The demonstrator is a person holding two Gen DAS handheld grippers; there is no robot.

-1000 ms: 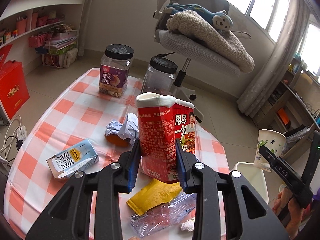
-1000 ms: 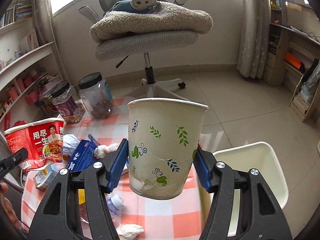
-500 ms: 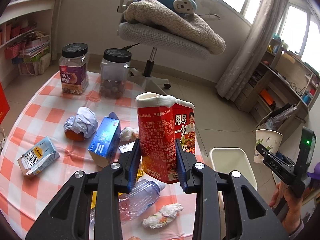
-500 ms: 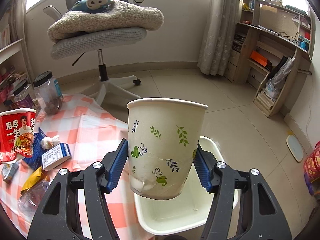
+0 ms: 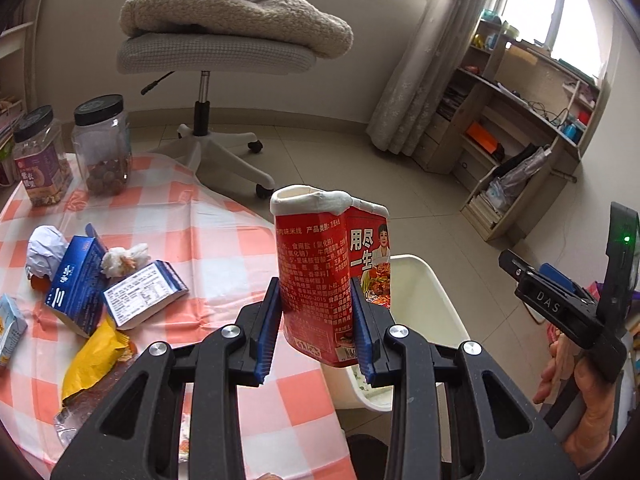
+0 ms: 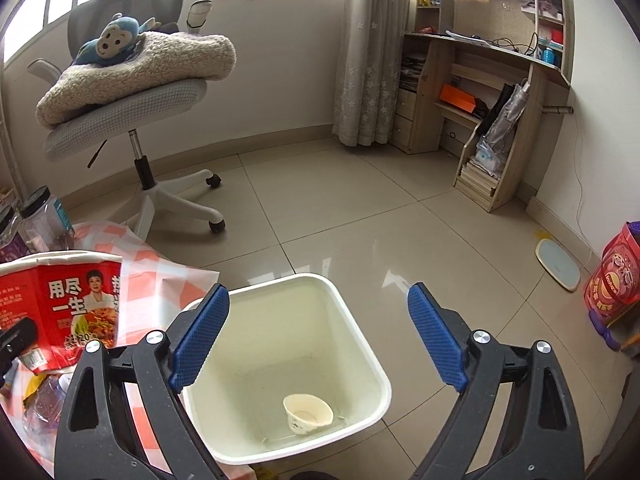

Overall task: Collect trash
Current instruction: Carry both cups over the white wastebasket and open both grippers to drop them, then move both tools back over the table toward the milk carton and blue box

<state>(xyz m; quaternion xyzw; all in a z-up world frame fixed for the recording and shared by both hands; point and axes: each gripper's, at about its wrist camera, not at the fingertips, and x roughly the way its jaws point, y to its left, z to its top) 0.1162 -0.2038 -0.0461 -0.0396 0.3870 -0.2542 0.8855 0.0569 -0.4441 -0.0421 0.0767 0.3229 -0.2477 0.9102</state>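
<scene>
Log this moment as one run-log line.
left tool: shut on red noodle carton | right tool: jaws just opened, empty, above bin | paper cup: lying in bin

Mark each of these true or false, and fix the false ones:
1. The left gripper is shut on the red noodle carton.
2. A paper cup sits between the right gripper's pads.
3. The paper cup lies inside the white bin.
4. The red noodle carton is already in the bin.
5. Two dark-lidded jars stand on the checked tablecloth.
1. True. The left gripper clamps the red noodle carton.
2. False. The right gripper is open, its jaws having just been opening, with nothing between them.
3. True. The paper cup lies on the floor of the white bin.
4. False. It is held above the table edge, beside the bin.
5. True. The jars stand on the checked tablecloth.
</scene>
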